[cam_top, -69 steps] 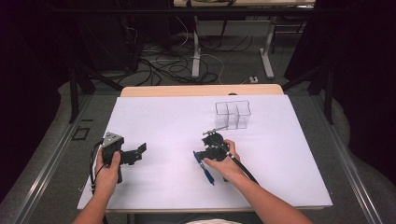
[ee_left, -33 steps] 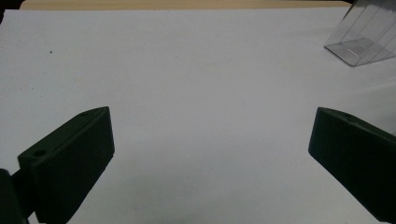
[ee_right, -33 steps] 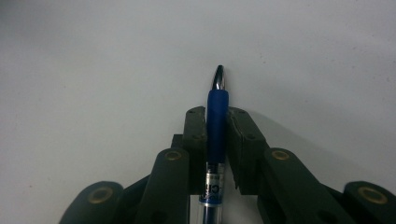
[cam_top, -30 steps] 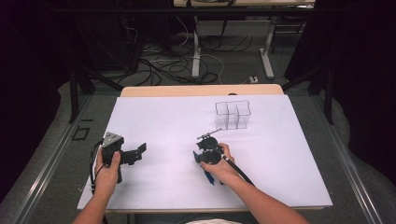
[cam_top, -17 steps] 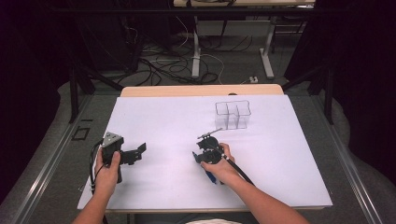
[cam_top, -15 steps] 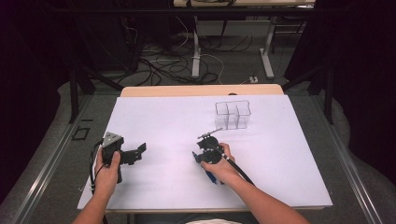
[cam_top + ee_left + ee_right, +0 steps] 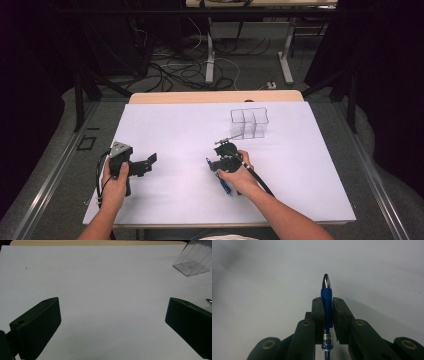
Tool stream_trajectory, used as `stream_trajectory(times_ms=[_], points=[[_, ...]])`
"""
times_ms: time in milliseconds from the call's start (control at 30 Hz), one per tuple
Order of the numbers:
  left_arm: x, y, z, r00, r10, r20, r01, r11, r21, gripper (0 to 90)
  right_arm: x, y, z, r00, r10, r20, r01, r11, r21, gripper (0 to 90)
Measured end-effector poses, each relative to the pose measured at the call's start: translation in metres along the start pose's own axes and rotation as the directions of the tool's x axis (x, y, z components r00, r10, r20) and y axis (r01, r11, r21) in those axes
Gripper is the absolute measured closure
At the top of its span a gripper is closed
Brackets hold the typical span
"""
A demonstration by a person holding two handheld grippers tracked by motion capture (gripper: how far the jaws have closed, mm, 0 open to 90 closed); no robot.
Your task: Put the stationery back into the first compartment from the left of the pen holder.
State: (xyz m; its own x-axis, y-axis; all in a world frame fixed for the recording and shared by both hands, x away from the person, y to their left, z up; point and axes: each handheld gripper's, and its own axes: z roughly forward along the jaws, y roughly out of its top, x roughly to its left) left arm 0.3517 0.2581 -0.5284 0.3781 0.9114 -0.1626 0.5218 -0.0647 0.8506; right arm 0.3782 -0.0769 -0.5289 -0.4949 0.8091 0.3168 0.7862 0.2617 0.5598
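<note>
Between the jaws of the right gripper (image 7: pixel 327 302) sits a blue pen (image 7: pixel 326 302), pinched at its rubbery blue grip w/ the silver tip poking out past the pads; on the clear barrel below there's a blue label w/ white letters, only partly legible, something like "CIR", rest hidden by the jaws. From the high view the right gripper (image 7: pixel 223 161) is near the table's middle, just this side of the clear organiser, and the pen's (image 7: pixel 225 186) blue rear end sticks out under the hand toward the person. Left gripper (image 7: pixel 145 164) is over the left part of the sheet w/ jaws spread wide, nothing between them; its own view shows bare white surface in the gap. Clear plastic organiser (image 7: pixel 249 123) w/ several compartments stands farther back, right of centre, empty as far as can be seen; no writing on it. Surface: a white sheet (image 7: pixel 180 125) covering most of a light wood table (image 7: pixel 215 96), a wood strip showing at the far edge. Room is dim; grey floor, a tangle of cables (image 7: pixel 175 70) and the white legs of another desk (image 7: pixel 210 55) behind, dark curtains at both sides.
</note>
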Motion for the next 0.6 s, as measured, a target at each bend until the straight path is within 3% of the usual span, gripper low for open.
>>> stream_trajectory(times_ms=[267,400,433,600], points=[[-0.002,0.001,0.0,1.0,0.004,0.008,-0.004,1.0,0.001,0.2,0.001,0.005,-0.012,0.9998,-0.015,0.013,0.016,0.997,-0.077,80.3],[-0.004,0.002,0.0,0.9995,-0.005,0.031,0.005,0.9999,-0.012,0.2,0.002,0.007,-0.019,0.9996,-0.02,0.022,0.023,0.993,-0.114,80.4],[-0.005,0.002,-0.001,0.9992,-0.011,0.039,0.012,0.9999,-0.008,0.2,0.002,0.007,-0.019,0.9995,-0.025,0.02,0.028,0.989,-0.143,80.4],[-0.01,0.004,0.0,0.997,-0.007,0.078,0.009,0.9999,-0.015,0.2,0.003,0.011,-0.028,0.9989,-0.033,0.033,0.038,0.985,-0.166,80.4]])
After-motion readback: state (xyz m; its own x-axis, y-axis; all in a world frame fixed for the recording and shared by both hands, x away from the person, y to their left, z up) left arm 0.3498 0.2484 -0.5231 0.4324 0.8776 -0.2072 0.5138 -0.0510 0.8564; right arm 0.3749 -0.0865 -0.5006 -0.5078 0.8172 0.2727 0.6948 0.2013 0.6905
